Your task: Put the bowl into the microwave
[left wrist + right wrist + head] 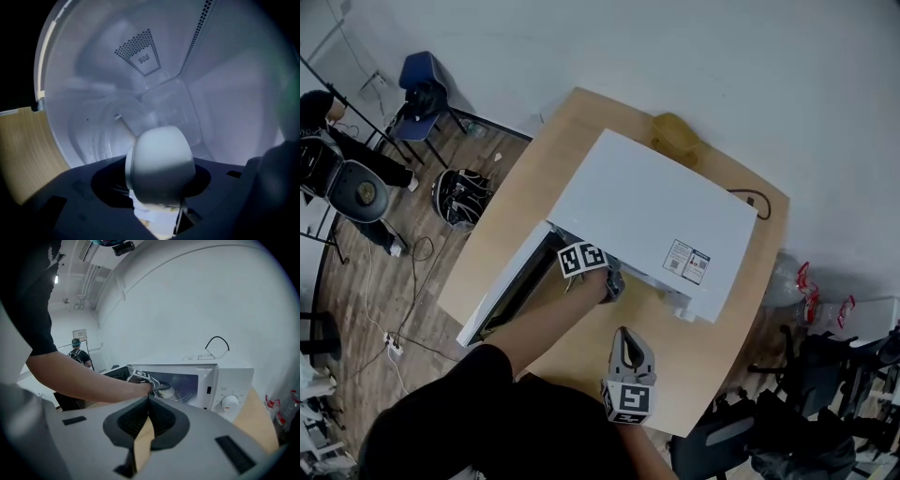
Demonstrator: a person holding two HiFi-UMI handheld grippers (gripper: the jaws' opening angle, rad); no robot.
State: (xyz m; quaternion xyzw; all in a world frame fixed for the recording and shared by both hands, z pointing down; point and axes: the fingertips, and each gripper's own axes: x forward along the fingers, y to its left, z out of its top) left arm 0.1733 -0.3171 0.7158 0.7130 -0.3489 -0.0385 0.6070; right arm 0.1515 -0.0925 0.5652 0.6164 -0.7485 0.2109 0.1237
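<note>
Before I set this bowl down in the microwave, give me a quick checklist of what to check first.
1. Microwave door open: ok.
2. Left gripper clamped on the bowl: ok.
3. Bowl inside the cavity: ok, the cavity walls surround it.
4. Bowl upright: not ok, it is tipped on its side.
5. Bowl touching the cavity floor: cannot tell.
6. Right gripper out of the way: ok, shut, empty, outside the microwave.
</note>
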